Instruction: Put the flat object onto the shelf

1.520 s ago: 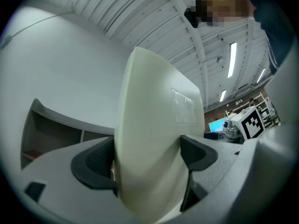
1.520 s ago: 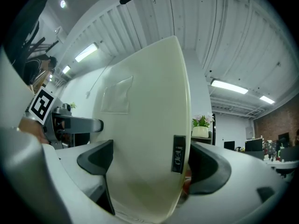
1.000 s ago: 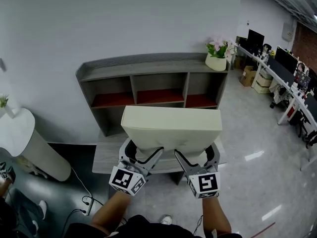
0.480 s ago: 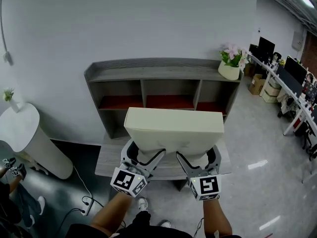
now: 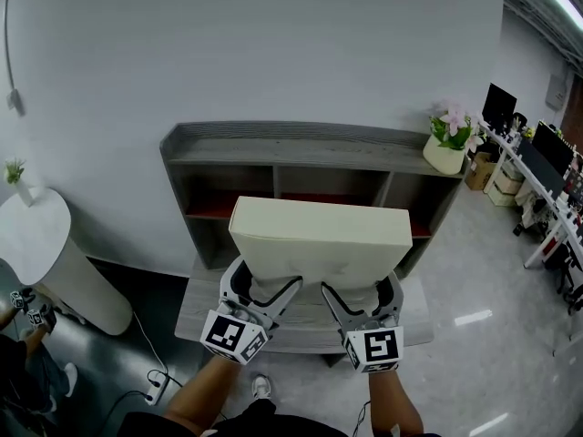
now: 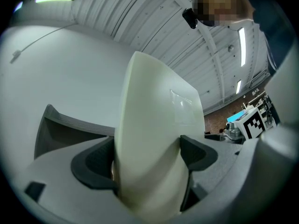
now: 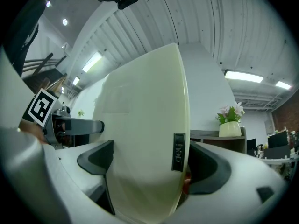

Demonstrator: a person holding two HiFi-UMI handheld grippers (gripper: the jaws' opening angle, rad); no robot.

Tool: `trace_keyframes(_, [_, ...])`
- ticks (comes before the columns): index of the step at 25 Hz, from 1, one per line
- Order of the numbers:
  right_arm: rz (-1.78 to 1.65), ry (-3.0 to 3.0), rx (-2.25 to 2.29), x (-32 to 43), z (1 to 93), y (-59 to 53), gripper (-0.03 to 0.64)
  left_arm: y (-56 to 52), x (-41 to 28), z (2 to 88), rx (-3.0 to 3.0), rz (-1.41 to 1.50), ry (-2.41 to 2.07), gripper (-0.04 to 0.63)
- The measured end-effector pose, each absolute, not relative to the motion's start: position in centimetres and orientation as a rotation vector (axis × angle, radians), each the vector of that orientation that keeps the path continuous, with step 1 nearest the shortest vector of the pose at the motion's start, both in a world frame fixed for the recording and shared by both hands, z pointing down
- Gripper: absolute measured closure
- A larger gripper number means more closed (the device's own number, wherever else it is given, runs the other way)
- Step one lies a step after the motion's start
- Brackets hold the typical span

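I hold a flat cream cushion-like slab [image 5: 319,244] level in front of me with both grippers. My left gripper [image 5: 267,287] is shut on its near left edge and my right gripper [image 5: 357,291] is shut on its near right edge. In the left gripper view the cream slab [image 6: 149,143] fills the gap between the dark pads [image 6: 93,164]. The right gripper view shows the same slab [image 7: 145,143] clamped, with a small dark tag on its edge. The grey shelf unit [image 5: 301,141] stands against the wall just beyond the slab, its red-lined compartments [image 5: 219,208] partly hidden.
A white pot of pink flowers [image 5: 451,144] sits on the shelf's right end. A low grey bench [image 5: 205,303] lies below the slab. A round white table [image 5: 41,253] stands at left. Desks with monitors [image 5: 547,162] run along the right. Cables [image 5: 155,376] trail on the floor.
The shelf has come closer and sits lower in the head view, now partly behind the slab. Both grippers keep the same hold on the slab.
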State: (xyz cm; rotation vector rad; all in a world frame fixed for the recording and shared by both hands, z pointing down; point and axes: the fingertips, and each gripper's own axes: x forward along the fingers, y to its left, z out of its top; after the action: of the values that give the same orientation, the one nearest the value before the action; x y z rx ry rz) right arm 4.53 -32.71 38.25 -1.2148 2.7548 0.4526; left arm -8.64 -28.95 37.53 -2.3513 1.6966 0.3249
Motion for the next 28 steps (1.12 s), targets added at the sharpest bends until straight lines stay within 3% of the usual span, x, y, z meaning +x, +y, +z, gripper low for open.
trace_keyframes(28, [0.733,2.558,-1.189,-7.7,24.7,-38.3,0.123,-35.1,-21.0,24.7,-2.203,0.491,1.511,0.161])
